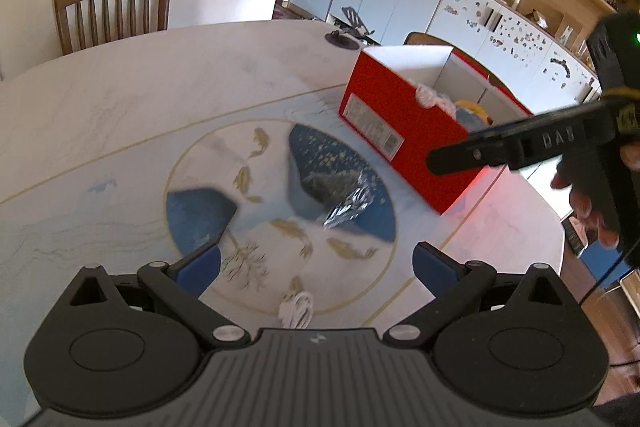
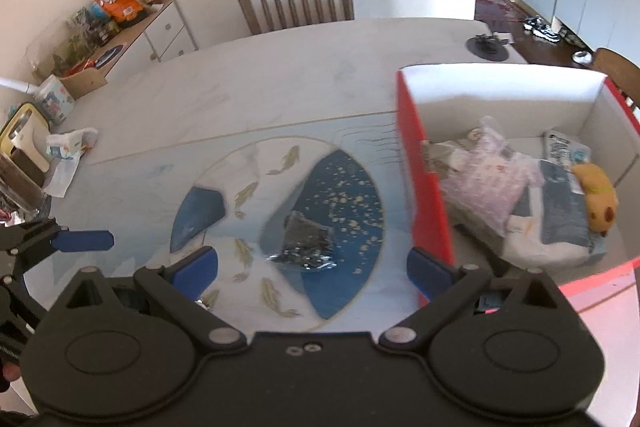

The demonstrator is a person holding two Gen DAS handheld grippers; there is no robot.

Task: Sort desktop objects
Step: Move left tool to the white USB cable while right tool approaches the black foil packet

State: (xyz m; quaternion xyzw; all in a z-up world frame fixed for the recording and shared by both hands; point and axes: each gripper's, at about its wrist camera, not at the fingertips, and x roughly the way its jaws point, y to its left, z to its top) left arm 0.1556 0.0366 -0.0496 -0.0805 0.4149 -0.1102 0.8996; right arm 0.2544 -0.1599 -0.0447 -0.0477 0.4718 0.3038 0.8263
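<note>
Both the left gripper [image 1: 316,263] and right gripper [image 2: 312,263] hover with jaws wide apart and empty above the crumpled silvery foil wrapper [image 2: 306,241] on the pale fish-patterned surface [image 2: 256,83], beside the open red cardboard box [image 2: 426,195] of packets.

— Where is the foil packet [image 2: 306,241] placed?
— On the table [image 2: 280,67], at frame centre, left of the shoe box [image 2: 426,187].
— And inside the box?
— A plush toy [image 2: 598,197] is seen at right, packets [image 2: 486,183] at left.
</note>
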